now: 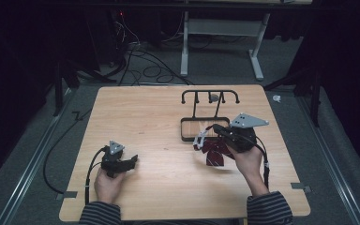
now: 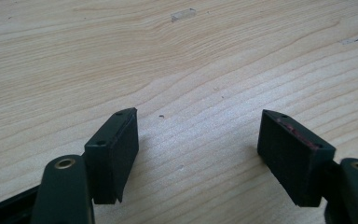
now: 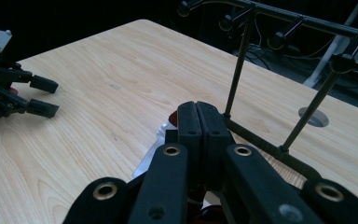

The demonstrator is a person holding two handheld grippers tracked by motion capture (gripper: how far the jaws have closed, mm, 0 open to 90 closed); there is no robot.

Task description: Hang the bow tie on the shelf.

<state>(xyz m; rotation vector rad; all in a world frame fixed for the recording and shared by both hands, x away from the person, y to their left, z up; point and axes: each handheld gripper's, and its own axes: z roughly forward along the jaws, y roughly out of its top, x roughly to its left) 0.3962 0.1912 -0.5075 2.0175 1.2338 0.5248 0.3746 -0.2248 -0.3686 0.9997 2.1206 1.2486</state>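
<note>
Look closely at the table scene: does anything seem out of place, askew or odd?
Little stands out. The black rack stands upright on its tray. The dark red cloth item hangs crumpled from the shut right gripper rather than on a peg. The left gripper rests open on the table.

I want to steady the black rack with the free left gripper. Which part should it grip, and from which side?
Probably the left upright rod, below the hooks, coming from the rack's open left side with the left gripper level. The rod is thin and upright, so it fits open jaws; the base tray is low and flat.
</note>
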